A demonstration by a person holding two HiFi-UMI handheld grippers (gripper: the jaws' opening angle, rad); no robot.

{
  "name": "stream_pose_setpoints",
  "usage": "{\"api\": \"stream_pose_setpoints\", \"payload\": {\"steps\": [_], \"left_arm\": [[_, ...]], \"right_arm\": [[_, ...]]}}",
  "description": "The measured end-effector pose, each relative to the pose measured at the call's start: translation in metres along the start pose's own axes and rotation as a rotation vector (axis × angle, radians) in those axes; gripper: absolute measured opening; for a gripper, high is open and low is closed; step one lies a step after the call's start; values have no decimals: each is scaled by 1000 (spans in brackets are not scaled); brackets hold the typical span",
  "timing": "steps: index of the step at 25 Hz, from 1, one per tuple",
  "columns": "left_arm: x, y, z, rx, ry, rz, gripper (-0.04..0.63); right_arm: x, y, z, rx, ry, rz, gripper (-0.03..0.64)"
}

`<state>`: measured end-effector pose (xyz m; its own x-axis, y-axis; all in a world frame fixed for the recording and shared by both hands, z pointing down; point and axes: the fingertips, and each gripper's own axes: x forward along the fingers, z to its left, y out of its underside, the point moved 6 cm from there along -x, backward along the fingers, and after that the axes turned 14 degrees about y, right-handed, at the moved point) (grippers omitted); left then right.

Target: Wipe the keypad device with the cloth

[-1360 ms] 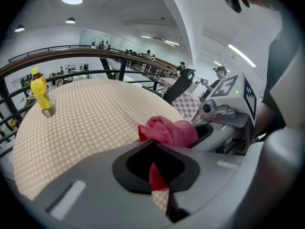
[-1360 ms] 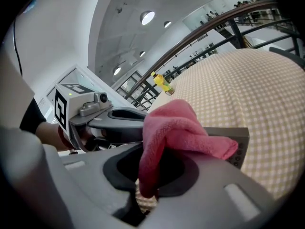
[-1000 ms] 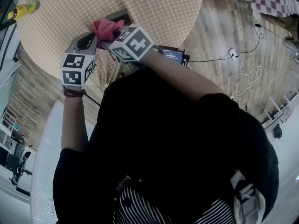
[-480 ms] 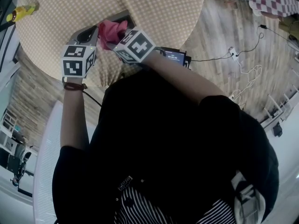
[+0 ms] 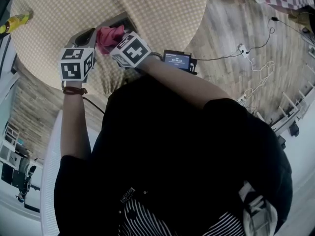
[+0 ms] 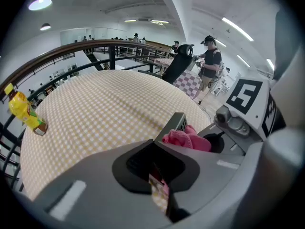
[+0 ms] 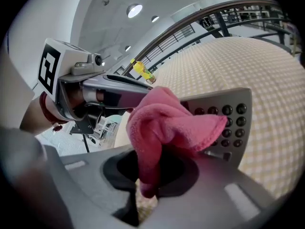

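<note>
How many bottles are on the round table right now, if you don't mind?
1: the yellow bottle sits near the table's left edge, apart from the keypad device and cloth. Some tabletop is covered, so another may be hidden.

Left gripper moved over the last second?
Yes: the left gripper, gripping the keypad device, shifted up the head view, farther in from the table's near edge.

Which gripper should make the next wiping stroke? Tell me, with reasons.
Right. The right gripper has its jaws shut on the pink cloth, which lies against the buttons of the keypad device. The left gripper holds no cloth; it looks clamped on the device's edge, steadying it.
</note>
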<state>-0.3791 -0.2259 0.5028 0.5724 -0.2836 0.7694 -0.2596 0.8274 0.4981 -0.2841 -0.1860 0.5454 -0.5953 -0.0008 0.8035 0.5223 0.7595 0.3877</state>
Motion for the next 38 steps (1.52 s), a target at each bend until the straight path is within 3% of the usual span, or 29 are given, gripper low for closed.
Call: {"api": "stream_pose_setpoints", "payload": {"steps": [10,13,16,19,25,29,32,38], "left_arm": [[3,-3,0,20,0,31,5],[4,-3,-3,67,-28,54,4],[3,-3,-2,65,-29,57,3],[3,-2,-2,55,-25,53,3],[2,-2,-3,52,-35,35,4],[3,-2,-3,46,-26,39,3],[1,-1,-1,33,-22,33,4],[3,-2,-1,43,-17,47,3]], "right_arm": [[-1,-25,8,10,-1,-32,63],[5,-21,1,115,-51,3,63],[10,-15,-2,192,-107,27,63],[20,2,0,158,-81,77,61],[36,32,-3,189,-63,176,61],[22,14,0,147,-8,123,61],[8,-17,5,116,-45,33,61],[10,-19,2,88,-49,61,61]]}}
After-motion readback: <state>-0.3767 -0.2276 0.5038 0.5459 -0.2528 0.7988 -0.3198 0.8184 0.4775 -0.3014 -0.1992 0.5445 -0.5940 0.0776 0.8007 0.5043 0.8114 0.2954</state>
